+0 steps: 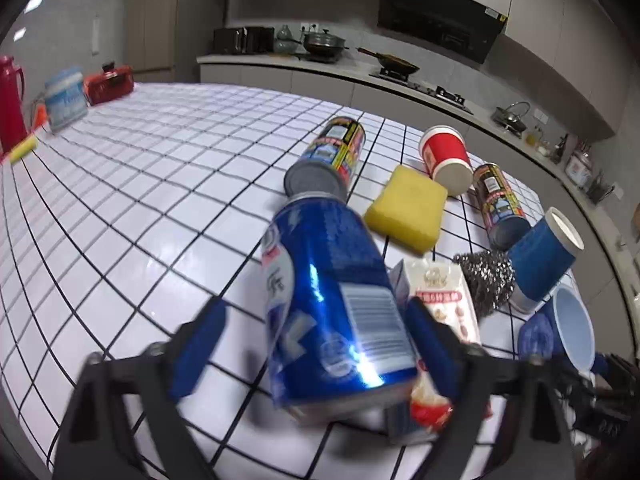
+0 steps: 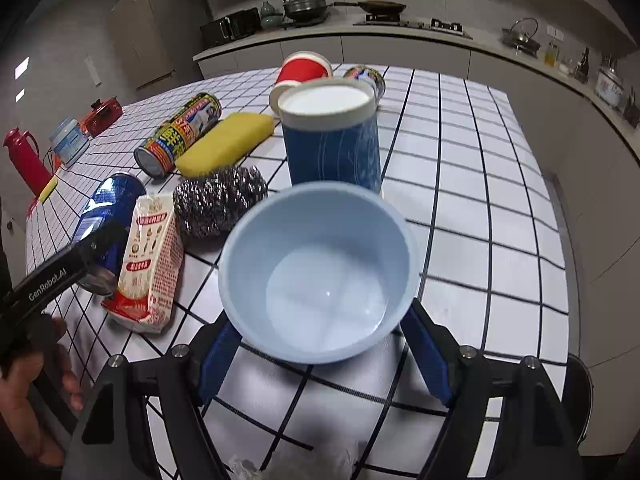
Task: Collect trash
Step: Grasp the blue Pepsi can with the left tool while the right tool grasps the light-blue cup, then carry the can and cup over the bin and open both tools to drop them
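Between the blue pads of the left gripper (image 1: 316,348) we find a blue drink can (image 1: 328,300), glossy, with white lettering and a barcode panel on its side. It lies on its side, long axis running away from the camera, top end toward the yellow sponge (image 1: 408,212). The right pad sits against the can's wall; the left pad stands clear of it, so we read the fingers as half-wide around the can, not clamped.

We see the right gripper (image 2: 328,356) with its pads at either flank of a pale blue bowl (image 2: 320,272), mouth tilted toward the camera. Whether the pads press its wall we cannot tell.

Taking the sponge as landmark, we locate:
- a printed can (image 1: 332,152) on its side just to the left of it, base toward the camera;
- a red paper cup (image 1: 448,156) tipped over just beyond it;
- a second printed can (image 1: 500,204) to the right of it;
- a steel scourer (image 1: 486,280) nearer the camera, touching a blue paper cup (image 1: 544,256);
- a red-and-white carton (image 1: 444,292) nearer still, beside the blue can.

We note that the surface is a white tabletop (image 1: 140,208) with a black grid. Beyond it runs a kitchen counter (image 1: 320,66) with hob, pans and pale cabinets. A red flask (image 1: 10,104) stands at the far left edge.
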### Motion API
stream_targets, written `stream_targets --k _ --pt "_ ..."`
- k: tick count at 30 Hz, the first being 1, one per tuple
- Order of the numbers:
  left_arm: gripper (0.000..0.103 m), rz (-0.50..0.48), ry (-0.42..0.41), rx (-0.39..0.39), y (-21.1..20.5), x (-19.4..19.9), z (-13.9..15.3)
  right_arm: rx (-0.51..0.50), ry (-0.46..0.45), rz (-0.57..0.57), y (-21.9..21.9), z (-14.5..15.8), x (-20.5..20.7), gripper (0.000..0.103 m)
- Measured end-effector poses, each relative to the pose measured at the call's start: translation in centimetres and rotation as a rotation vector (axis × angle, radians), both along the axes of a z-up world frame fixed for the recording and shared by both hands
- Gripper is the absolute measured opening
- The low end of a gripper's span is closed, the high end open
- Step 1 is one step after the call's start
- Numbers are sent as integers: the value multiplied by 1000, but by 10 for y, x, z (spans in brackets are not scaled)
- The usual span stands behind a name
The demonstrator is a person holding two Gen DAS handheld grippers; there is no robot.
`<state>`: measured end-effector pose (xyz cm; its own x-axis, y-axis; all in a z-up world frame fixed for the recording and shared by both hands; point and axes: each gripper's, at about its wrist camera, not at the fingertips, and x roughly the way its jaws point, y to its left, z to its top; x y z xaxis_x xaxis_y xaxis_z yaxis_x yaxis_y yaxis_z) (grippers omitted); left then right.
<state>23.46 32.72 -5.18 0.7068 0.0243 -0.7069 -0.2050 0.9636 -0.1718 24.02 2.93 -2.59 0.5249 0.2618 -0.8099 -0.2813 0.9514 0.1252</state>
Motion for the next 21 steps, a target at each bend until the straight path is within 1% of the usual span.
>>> stream_targets --k 1,4,6,11,12,13,15,21 --pt "75 2 -7 -1 2 -2 1 -1 -3 2 0 1 1 80" --pt "75 4 -23 -4 7 -9 6 -6 -9 0 2 2 6 80" --pt "76 -8 -35 6 5 -5 10 -8 -6 -1 3 1 10 80" --pt "77 -28 3 40 4 16 6 -10 6 8 4 -3 13 80" --pt "76 -35 9 32 5 20 3 -11 5 10 4 -4 13 78" --pt "68 -38 8 28 5 19 2 -10 3 11 4 -3 13 78" --pt "67 -35 -8 57 4 16 3 -7 -8 14 3 -2 10 78" --pt "67 -44 -63 58 1 -1 17 17 -30 13 -1 4 3 78"
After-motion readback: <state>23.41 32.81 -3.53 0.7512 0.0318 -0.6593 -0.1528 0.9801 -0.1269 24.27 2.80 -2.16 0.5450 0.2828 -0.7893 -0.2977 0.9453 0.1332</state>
